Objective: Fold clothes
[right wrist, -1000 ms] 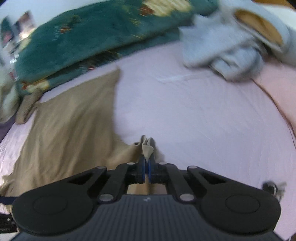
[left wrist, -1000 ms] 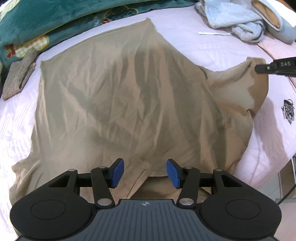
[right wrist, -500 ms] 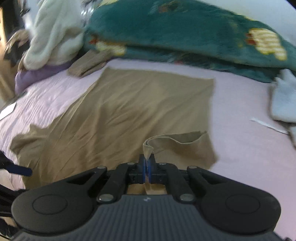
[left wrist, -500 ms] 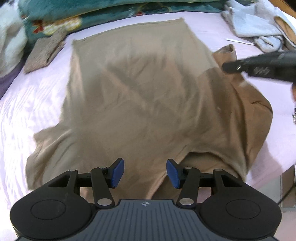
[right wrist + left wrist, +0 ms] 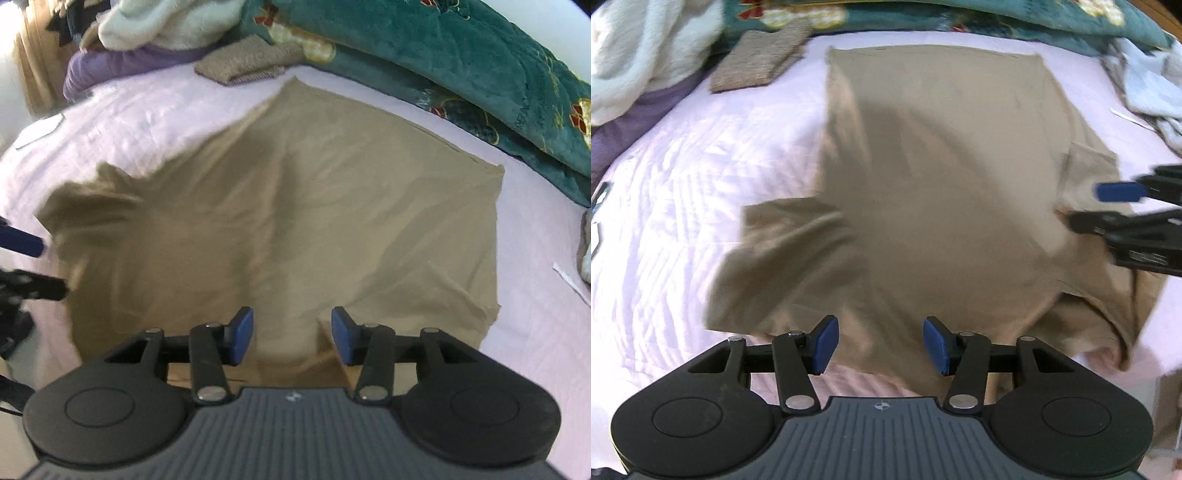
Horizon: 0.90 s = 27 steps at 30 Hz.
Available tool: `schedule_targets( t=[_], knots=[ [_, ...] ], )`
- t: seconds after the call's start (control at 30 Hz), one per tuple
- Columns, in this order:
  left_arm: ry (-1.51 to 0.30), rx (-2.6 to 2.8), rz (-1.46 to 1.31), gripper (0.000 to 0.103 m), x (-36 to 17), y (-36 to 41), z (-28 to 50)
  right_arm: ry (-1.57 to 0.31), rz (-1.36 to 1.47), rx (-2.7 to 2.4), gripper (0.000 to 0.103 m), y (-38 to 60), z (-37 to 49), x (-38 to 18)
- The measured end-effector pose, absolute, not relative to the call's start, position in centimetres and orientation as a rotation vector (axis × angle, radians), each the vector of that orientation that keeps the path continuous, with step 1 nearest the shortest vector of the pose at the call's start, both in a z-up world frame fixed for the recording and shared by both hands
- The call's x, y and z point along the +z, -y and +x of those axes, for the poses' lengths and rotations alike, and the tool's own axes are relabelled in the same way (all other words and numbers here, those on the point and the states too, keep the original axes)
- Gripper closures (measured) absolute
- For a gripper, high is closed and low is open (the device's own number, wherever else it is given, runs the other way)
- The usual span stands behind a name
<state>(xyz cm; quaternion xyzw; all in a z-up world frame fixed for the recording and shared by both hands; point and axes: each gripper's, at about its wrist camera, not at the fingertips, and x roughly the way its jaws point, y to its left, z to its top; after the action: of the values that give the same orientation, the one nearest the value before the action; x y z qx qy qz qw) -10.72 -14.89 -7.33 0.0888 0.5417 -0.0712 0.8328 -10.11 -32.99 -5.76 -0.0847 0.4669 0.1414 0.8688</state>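
A tan T-shirt lies spread on the pink bed sheet, hem at the far side; it also shows in the right wrist view. Its right sleeve is folded in over the body. My left gripper is open and empty over the shirt's near edge. My right gripper is open and empty above the folded sleeve side; it shows at the right edge of the left wrist view. The left sleeve lies spread out.
A teal patterned blanket runs along the back. A folded knitted brown cloth lies beyond the shirt's far left corner. A white fluffy garment sits at the far left, pale blue clothes at the far right.
My right gripper carried the right sleeve inward over the shirt's body, then opened and let it go. The left gripper stayed open and shifted a little relative to the shirt.
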Motion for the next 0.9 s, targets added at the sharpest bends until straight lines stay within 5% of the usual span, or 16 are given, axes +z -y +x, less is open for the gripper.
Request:
schedule_targets(
  t=[0.3, 0.5, 0.6, 0.63, 0.67, 0.9],
  knots=[
    [-1.137, 0.032, 0.141, 0.05, -10.8, 4.4, -5.1, -0.992, -0.133, 0.369, 0.047, 30.1, -10.2, -5.8],
    [-1.196, -0.056, 0.172, 0.05, -13.6, 5.0, -4.1, -1.021, -0.129, 0.366, 0.047, 30.0, -10.4, -6.3],
    [-1.218, -0.065, 0.153, 0.067, -14.3, 5.4, -4.4, -1.034, -0.117, 0.345, 0.045, 30.9, -10.3, -6.3],
    [-1.227, -0.059, 0.135, 0.089, -14.5, 5.3, -4.4, -1.037, -0.113, 0.337, 0.045, 31.2, -10.3, -6.3],
    [-1.226, -0.055, 0.124, 0.094, -14.3, 5.3, -4.5, -1.039, -0.109, 0.329, 0.044, 31.5, -10.4, -6.3],
    [-1.168, -0.043, 0.141, 0.099, -11.9, 7.1, -4.7, -1.051, -0.079, 0.297, 0.043, 33.1, -11.2, -6.8]
  ],
)
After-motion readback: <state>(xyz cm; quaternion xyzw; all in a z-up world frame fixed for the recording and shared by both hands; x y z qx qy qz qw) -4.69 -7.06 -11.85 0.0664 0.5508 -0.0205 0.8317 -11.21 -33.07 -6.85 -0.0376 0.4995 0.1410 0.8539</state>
